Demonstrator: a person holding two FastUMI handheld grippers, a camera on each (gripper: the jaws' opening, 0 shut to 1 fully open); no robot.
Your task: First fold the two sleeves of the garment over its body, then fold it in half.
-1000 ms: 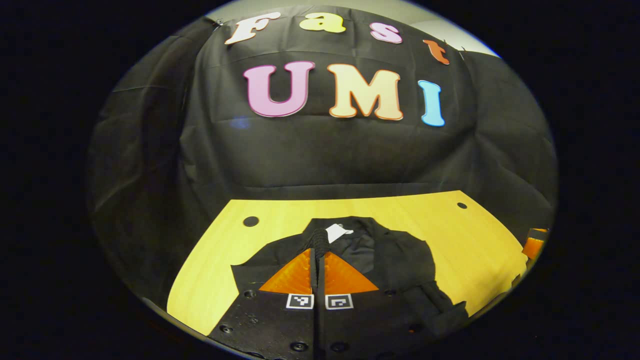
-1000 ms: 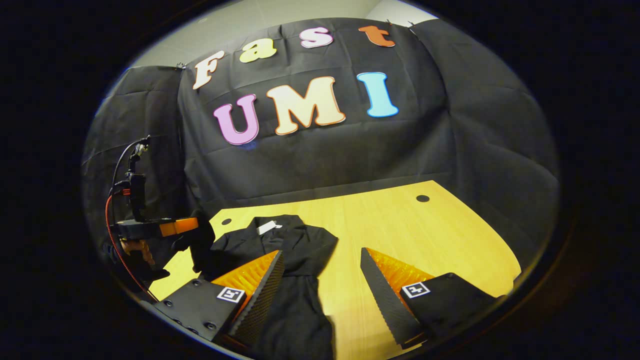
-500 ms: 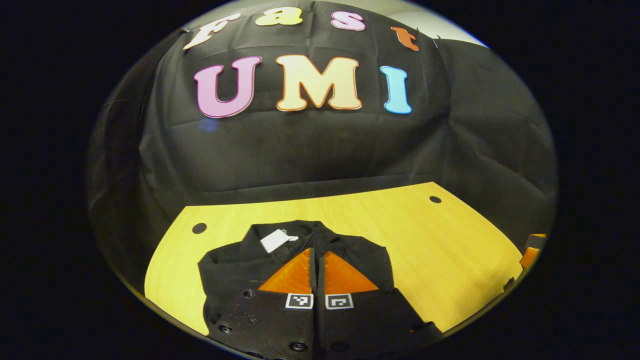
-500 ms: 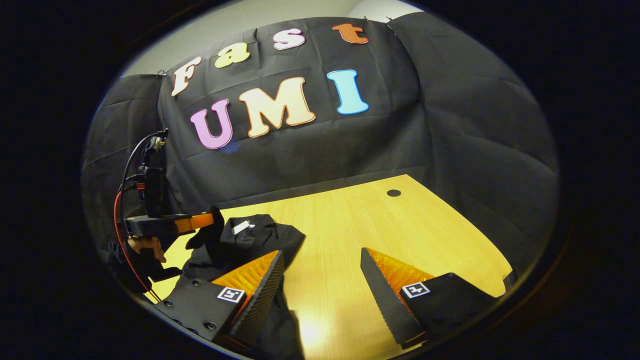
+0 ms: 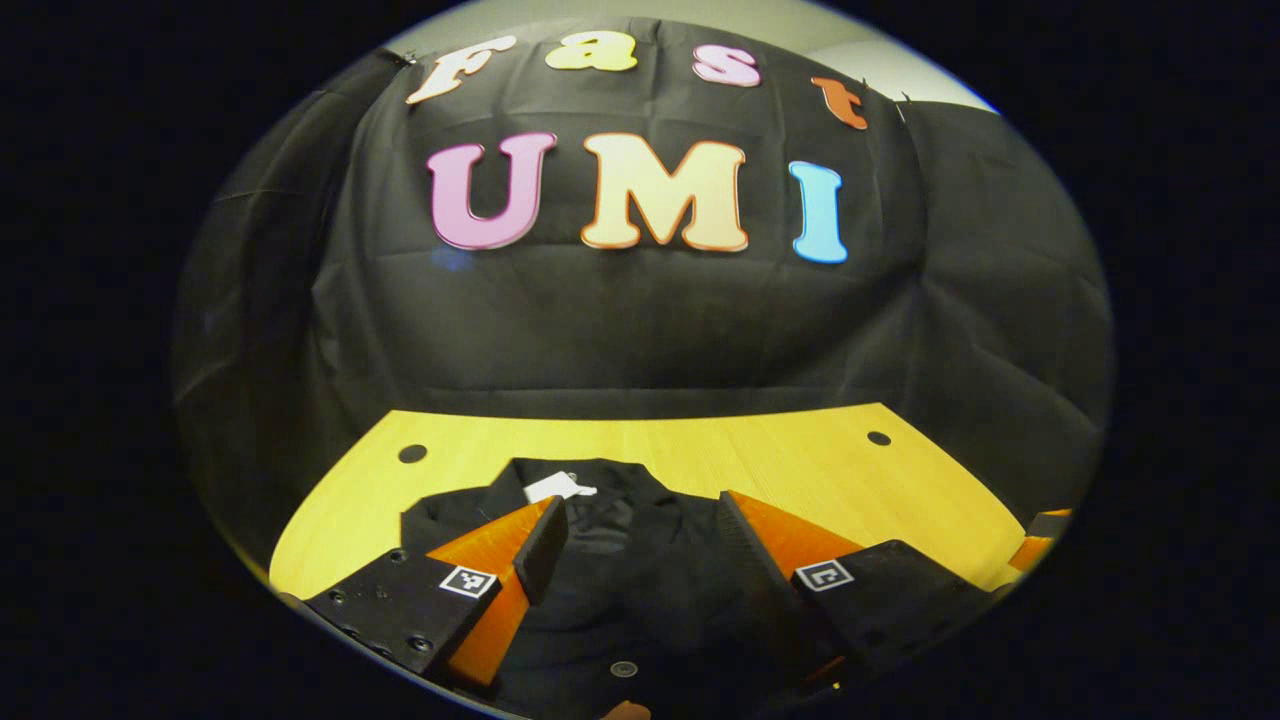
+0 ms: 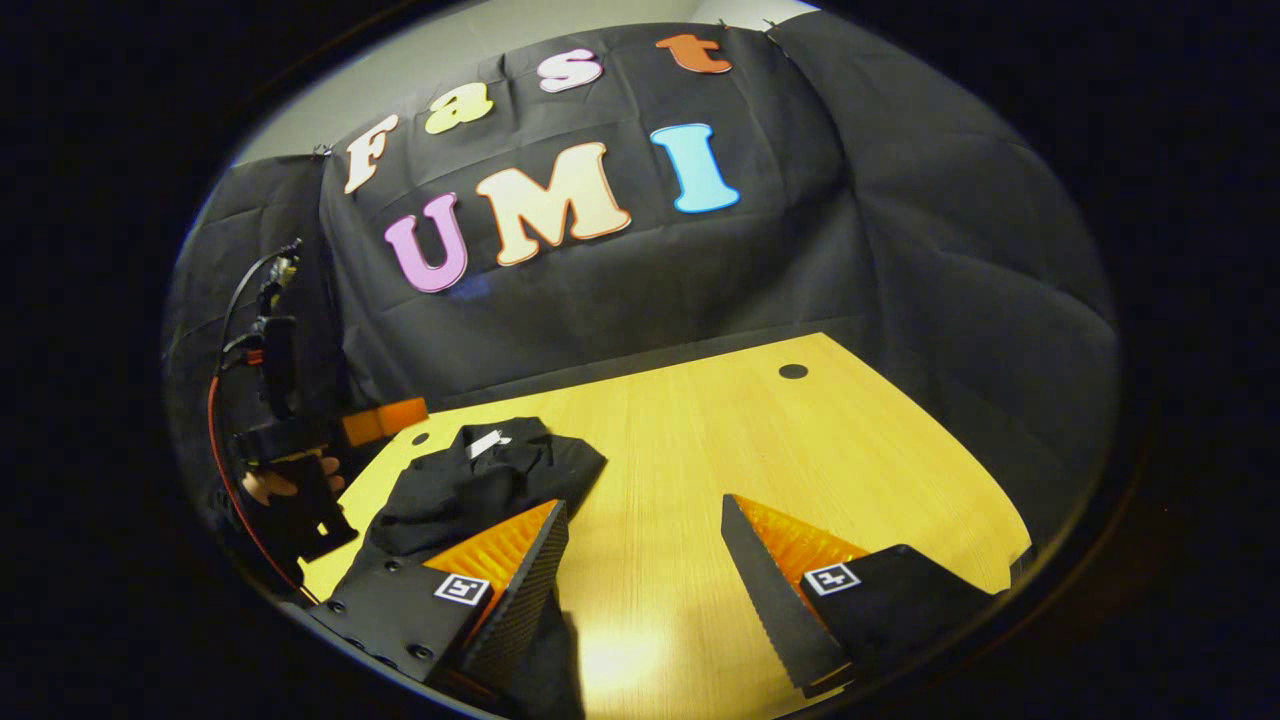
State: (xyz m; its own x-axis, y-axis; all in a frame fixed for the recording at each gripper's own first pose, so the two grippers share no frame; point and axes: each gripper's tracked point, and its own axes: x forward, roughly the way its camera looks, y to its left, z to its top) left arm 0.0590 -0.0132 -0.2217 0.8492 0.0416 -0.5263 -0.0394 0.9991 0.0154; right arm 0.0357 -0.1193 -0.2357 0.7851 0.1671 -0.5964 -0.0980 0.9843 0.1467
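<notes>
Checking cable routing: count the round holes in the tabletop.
2: one hole at the far left corner by the garment, another hole at the far right. Others may be hidden.

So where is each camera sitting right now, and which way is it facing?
Left gripper view: rides the left gripper, looking forward and down over its spread fingers at the black garment on the yellow table.
Right gripper view: rides the right gripper, facing bare table between open fingers; the garment lies to its left, beyond it the other gripper and the hand holding it.
Both share the garment, its white tag, the table and the booth wall.
</notes>
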